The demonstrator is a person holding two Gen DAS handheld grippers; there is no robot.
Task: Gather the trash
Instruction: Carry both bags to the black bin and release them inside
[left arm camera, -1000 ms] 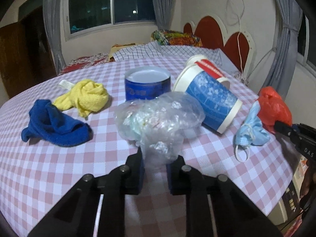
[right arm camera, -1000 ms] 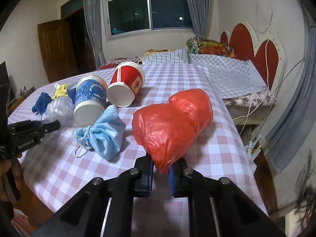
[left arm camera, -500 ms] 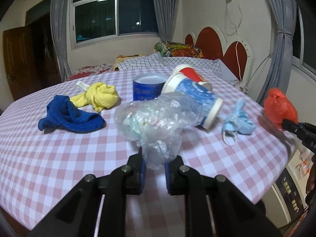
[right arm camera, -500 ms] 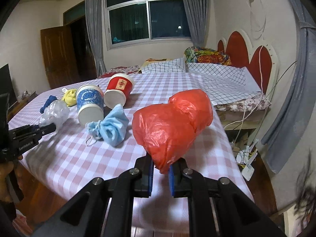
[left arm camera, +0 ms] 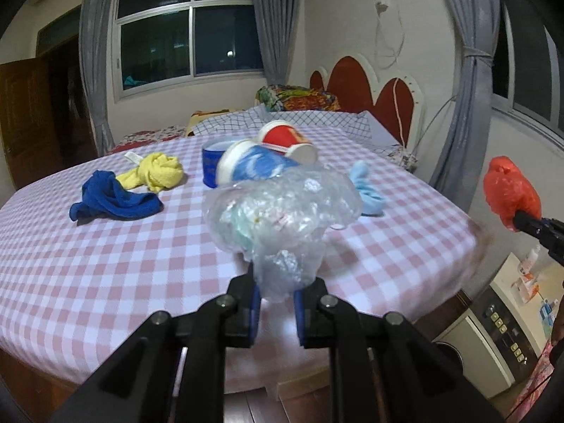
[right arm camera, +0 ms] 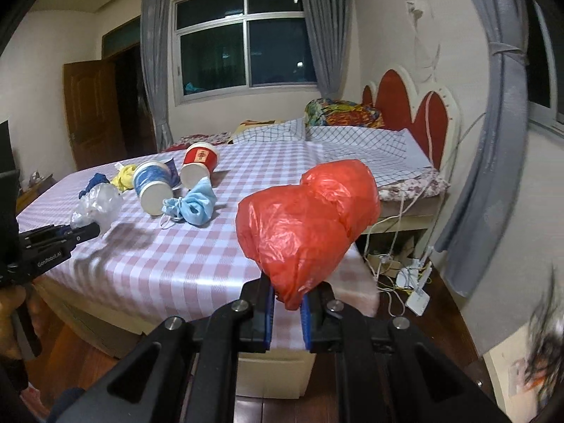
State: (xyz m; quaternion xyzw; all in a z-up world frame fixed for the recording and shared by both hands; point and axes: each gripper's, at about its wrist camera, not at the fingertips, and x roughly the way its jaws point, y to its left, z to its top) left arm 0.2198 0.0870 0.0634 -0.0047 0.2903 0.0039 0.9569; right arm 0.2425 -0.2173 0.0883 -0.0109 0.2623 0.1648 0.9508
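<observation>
Your left claw (left arm camera: 276, 305) is pinched on the clear plastic bag (left arm camera: 282, 208), right claw (right arm camera: 286, 312) on the red bag (right arm camera: 306, 218). Both hang off the surface (left arm camera: 105, 246); remaining blue face mask (right arm camera: 195, 208) sits ahead-left of the right claw, closer to the left one.

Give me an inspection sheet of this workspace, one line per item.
Surface: table under a pink-and-white checked cloth.
Job's things: clear plastic bag and red plastic bag, both lifted; blue face mask, blue paper cup and red paper cup lying on the table.
Clutter: blue cloth, yellow cloth, blue tin.
Grippers: left gripper shut on the clear plastic bag; right gripper shut on the red plastic bag.
Cables: white cables on the floor by the bed.
Surroundings: bed, red headboard, window, grey curtains, wooden door.
</observation>
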